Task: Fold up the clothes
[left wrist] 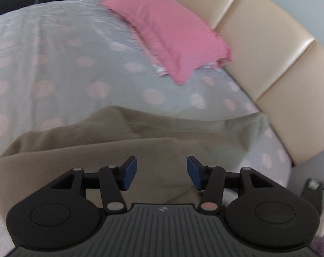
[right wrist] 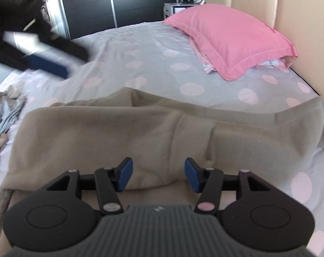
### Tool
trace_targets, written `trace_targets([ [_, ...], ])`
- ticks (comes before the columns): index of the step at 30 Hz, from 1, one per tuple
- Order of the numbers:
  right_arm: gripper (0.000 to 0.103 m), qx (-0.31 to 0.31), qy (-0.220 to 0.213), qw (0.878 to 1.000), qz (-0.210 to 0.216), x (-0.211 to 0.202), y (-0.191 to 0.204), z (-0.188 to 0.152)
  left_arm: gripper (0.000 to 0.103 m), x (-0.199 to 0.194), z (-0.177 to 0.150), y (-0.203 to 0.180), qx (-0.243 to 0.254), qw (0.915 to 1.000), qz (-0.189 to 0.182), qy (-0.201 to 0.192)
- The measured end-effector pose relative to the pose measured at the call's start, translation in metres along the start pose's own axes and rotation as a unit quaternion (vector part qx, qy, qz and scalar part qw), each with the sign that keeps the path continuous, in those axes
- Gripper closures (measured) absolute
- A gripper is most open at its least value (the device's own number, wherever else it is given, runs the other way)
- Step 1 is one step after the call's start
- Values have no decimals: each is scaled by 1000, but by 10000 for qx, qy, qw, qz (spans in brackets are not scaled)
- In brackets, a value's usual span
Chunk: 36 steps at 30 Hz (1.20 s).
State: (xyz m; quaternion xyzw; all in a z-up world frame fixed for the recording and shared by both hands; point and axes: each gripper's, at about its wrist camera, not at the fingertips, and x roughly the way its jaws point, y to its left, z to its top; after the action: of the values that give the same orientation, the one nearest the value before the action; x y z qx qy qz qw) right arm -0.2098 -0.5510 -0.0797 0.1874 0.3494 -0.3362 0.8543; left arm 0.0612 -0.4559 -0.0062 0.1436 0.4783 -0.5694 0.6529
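Beige fleece garment [right wrist: 119, 141]: spread flat across bed [right wrist: 153, 64], one layer lapped over, suiting folding. Left tool [left wrist: 162, 174]: pads apart, empty, above the fleece. Right tool [right wrist: 158, 174]: likewise apart, empty. Pink pillow [right wrist: 232, 40]: at headboard, clear of work.

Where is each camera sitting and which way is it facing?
Left wrist: on the left tool, open above the beige fleece garment, facing the pink pillow and cream headboard.
Right wrist: on the right tool, open over the same garment, facing the pillow and black wardrobe; the left tool shows blurred, upper left.
Shared: garment, pillow, polka-dot sheet.
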Motion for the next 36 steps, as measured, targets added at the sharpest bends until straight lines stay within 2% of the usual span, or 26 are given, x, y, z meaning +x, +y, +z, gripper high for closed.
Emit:
trace_targets([
  [4,46,402,85,9991,43,4,-20,-2,54,-19,-34,51,-318,9975,620,-71],
  [7,46,783,203,9967,82,17,-35,-3,54,-36,-80,85,-601,9934,970,-67],
  [11,46,1314,353,9907,29,37,-53,-3,54,-45,-127,111,-704,9825,1718,-115],
  [14,46,1485,438,9879,74,52,-61,5,54,-46,-158,125,-742,9729,2185,-129],
  [17,46,1362,429,9896,168,61,-64,14,52,-45,-184,120,-484,9710,2336,-177],
  [20,45,1433,482,9881,295,70,-68,18,44,-33,-210,102,62,9653,2600,-222],
  [21,44,1422,499,9881,316,73,-69,19,44,-27,-218,96,255,9624,2694,-223],
  [24,44,1374,574,9883,338,83,-70,20,45,-4,-232,84,875,9378,3353,-219],
  [25,44,1393,596,9880,313,84,-71,20,45,2,-237,82,1010,9274,3586,-337],
  [26,44,1422,591,9876,287,85,-72,20,45,6,-238,81,1033,9207,3735,-454],
  [28,43,1479,564,9871,242,86,-73,20,52,11,-239,80,960,9179,3788,-689],
  [30,42,1486,557,9872,172,87,-74,19,69,12,-238,80,893,9152,3838,-843],
  [32,43,1566,577,9858,195,89,-73,17,76,14,-237,79,827,9122,3888,-993],
  [33,49,1603,579,9851,231,90,-72,17,81,12,-237,79,804,9119,3883,-1063],
  [35,73,1602,580,9848,330,91,-67,18,85,5,-239,84,673,9155,3776,-1216],
  [36,89,1553,560,9856,368,92,-63,20,86,0,-240,87,549,9169,3729,-1312],
])
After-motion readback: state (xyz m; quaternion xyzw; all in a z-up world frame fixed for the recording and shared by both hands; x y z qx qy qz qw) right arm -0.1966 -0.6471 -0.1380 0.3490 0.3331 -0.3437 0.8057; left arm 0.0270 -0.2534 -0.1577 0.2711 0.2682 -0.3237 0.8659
